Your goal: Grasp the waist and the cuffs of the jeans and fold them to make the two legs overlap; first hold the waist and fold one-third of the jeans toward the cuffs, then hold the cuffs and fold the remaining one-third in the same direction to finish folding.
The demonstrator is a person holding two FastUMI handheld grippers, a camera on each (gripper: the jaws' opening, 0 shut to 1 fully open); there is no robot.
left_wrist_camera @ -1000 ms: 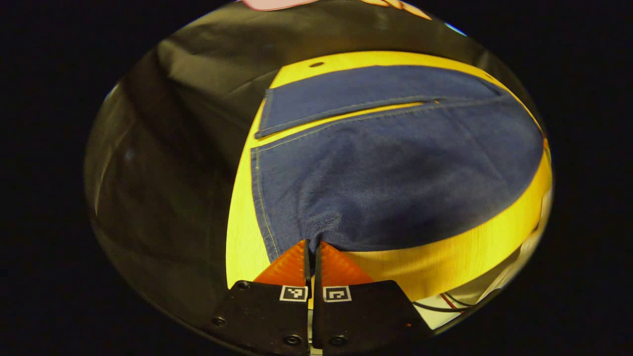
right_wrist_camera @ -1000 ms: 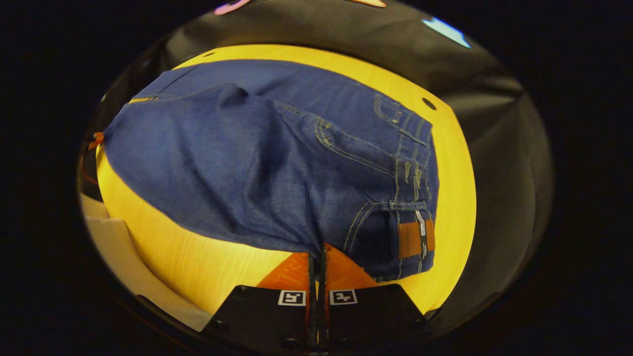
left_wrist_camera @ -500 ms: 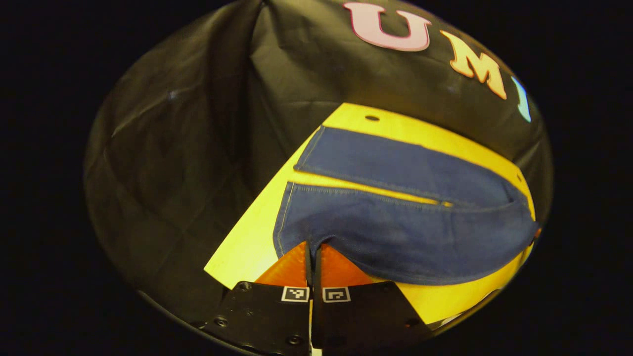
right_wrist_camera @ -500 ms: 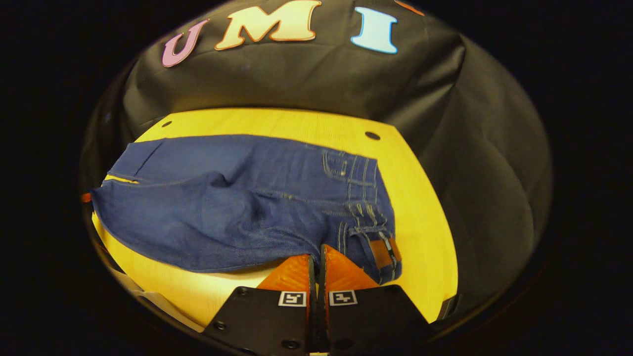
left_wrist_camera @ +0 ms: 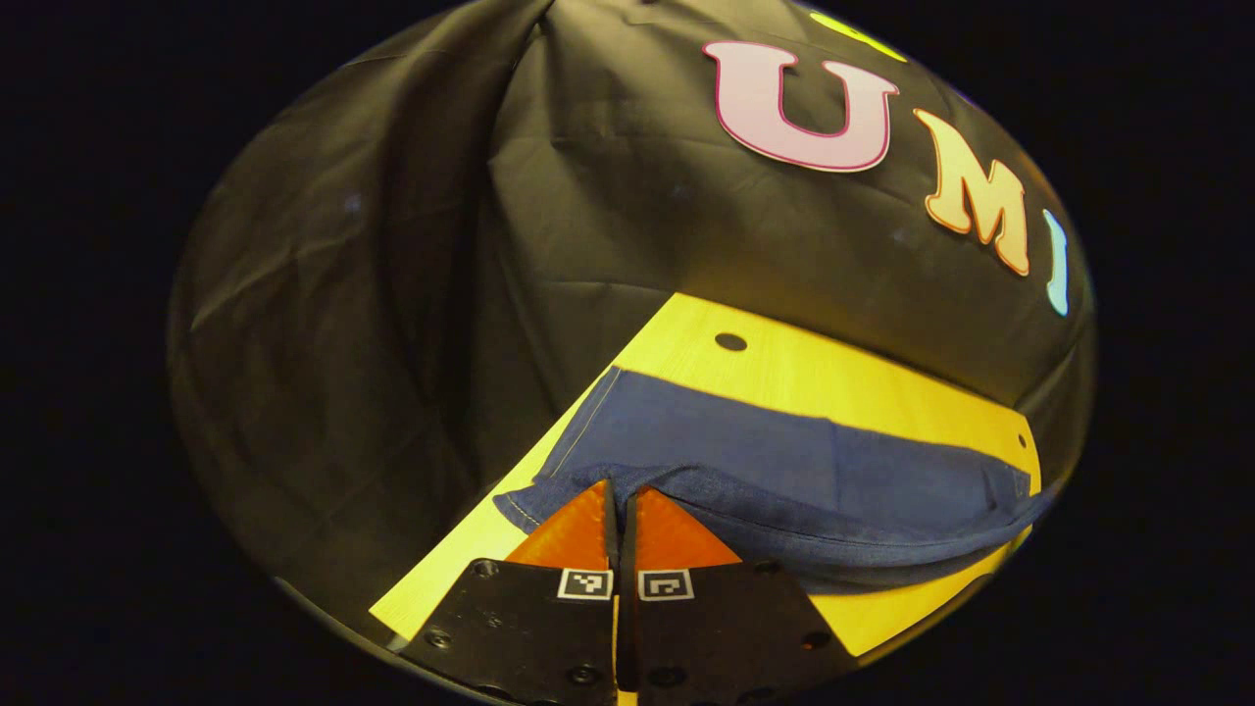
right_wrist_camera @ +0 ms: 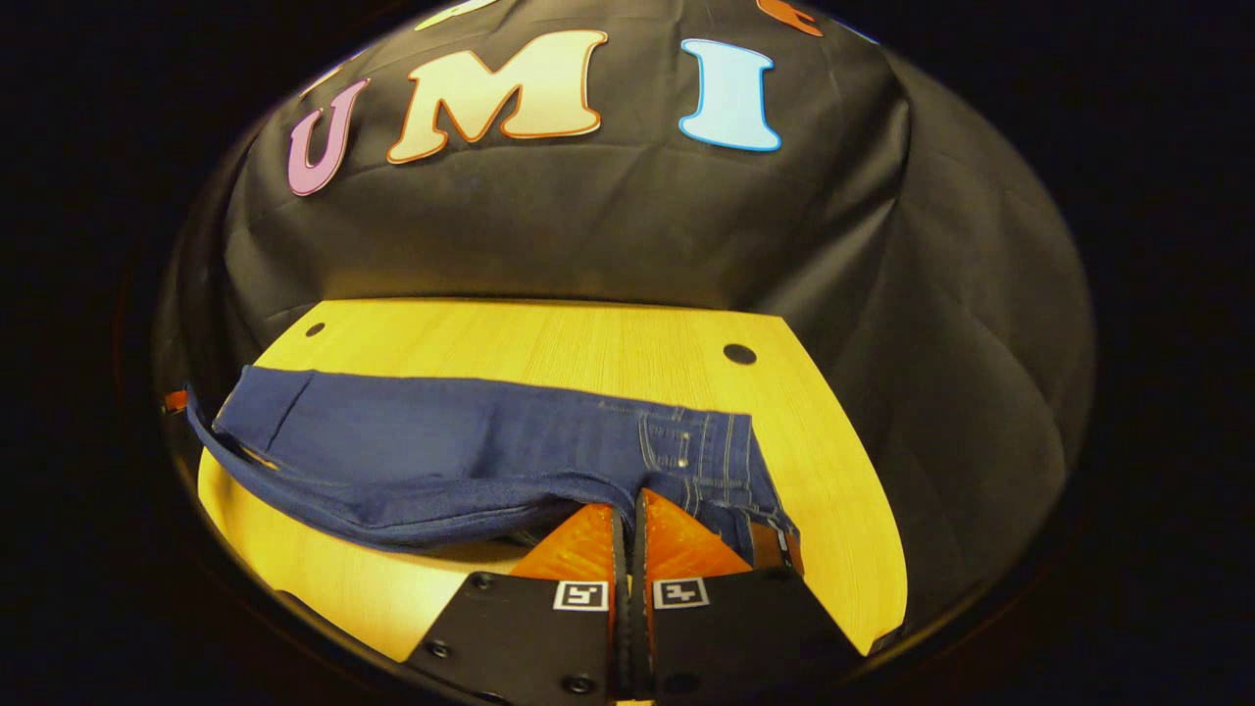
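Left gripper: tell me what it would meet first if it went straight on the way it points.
The left gripper, already shut on the jeans, would push into their far leg on the yellow table, then the booth wall; depth is uncertain.

1. My jeans (right_wrist_camera: 431, 456) are dark blue denim, lying lengthwise across the table.
2. The near leg is lifted off the table (its edge pinched up), sagging over the far leg.
3. The waist (right_wrist_camera: 706, 456), with belt loops, lies at my right.

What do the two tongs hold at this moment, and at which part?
Both hold the jeans. The left tongs pinch the near leg's edge by the cuff; the right tongs pinch the near edge by the waist.
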